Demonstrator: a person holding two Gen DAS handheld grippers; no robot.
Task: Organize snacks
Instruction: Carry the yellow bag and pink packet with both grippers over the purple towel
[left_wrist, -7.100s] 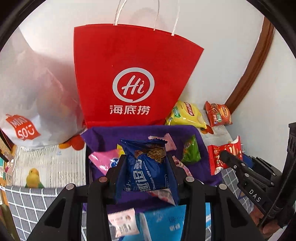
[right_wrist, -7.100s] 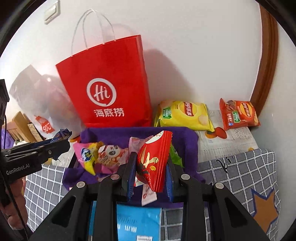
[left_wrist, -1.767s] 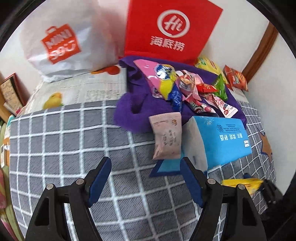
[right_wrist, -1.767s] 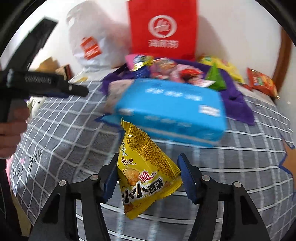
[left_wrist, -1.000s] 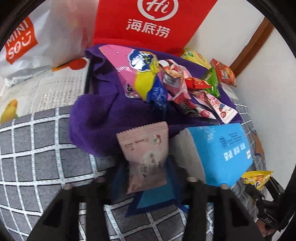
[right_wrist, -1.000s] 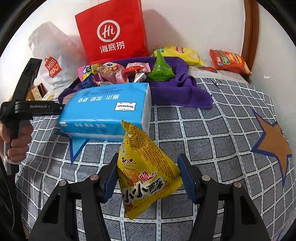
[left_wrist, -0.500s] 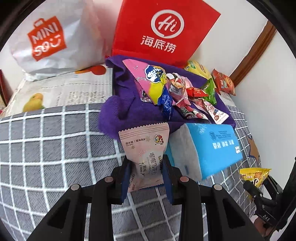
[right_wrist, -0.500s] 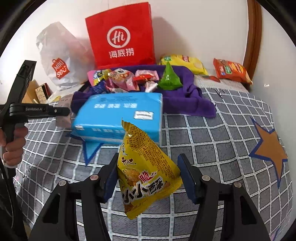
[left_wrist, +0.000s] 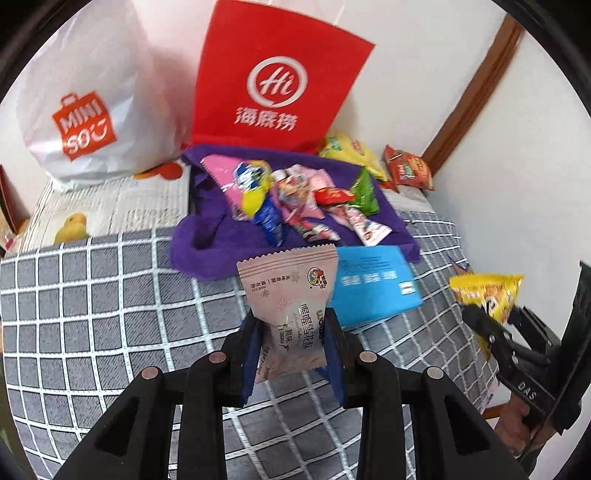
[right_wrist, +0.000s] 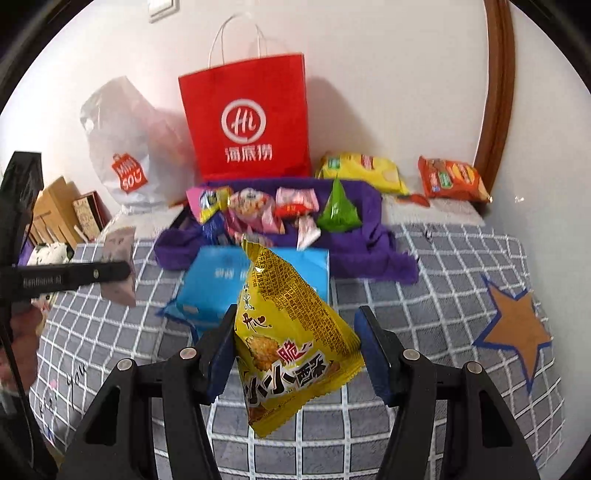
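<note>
My left gripper (left_wrist: 293, 354) is clamped on a pale pink snack packet (left_wrist: 291, 295), its blue pads pinching the lower half so the serrated top edge stands up over the grey checked cloth (left_wrist: 92, 302). The packet carries Chinese characters, a small round logo and some fine Latin print that I cannot read for certain. My right gripper (right_wrist: 297, 354) grips a yellow pyramid-shaped snack bag (right_wrist: 291, 332), printed with large red-and-white Chinese characters at its base and dense black text up its side; the left pad presses the bag, while the right pad meets only its lower corner.

Beyond both packets a blue tissue pack (right_wrist: 218, 280) lies flat on the cloth, white lettering on its top face too blurred to make out. Behind it a purple towel (right_wrist: 365, 236) holds the gathered snacks: a pink and yellow bag (left_wrist: 240, 181), a green triangular pouch (right_wrist: 338, 212), a small red sachet (left_wrist: 332, 195) and several pink wrappers. A red paper bag (right_wrist: 247, 118) with a white "Hi" circle and three Chinese characters stands against the wall, a white plastic MINISO bag (left_wrist: 81, 110) to its left. A yellow Lay's crisp bag (right_wrist: 364, 170) and an orange-red crisp packet (right_wrist: 452, 179) lie beside the towel.
</note>
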